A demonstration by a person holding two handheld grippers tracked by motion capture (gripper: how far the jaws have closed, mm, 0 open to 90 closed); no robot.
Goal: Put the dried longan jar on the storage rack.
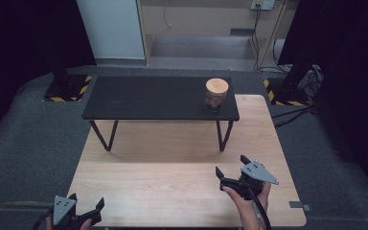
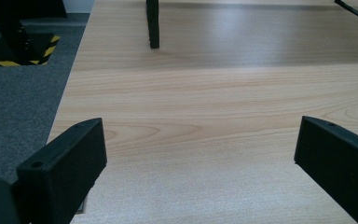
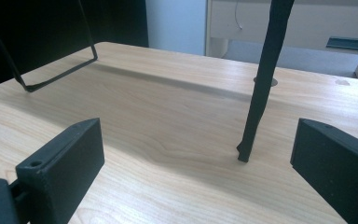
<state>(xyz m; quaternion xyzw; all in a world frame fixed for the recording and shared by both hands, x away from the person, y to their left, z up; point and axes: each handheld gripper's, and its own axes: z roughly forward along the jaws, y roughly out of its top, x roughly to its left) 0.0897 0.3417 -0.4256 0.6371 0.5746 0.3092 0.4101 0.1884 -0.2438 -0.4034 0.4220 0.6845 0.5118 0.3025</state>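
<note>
A pale wooden desk (image 1: 172, 187) stands on grey carpet, with dark curtains to either side and a light wall behind. On its far half stands a low black bench (image 1: 158, 98) on thin metal legs. Near the bench's right end sits a jar with a round wooden lid (image 1: 216, 92), upright, well apart from both grippers. The right gripper (image 1: 231, 166) is held over the desk's near right part, its jaws spread wide with nothing between them; in the right gripper view one bench leg (image 3: 261, 88) stands just ahead of it. The left gripper (image 1: 87, 202) is at the desk's near left corner, jaws likewise spread and empty over bare wood.
</note>
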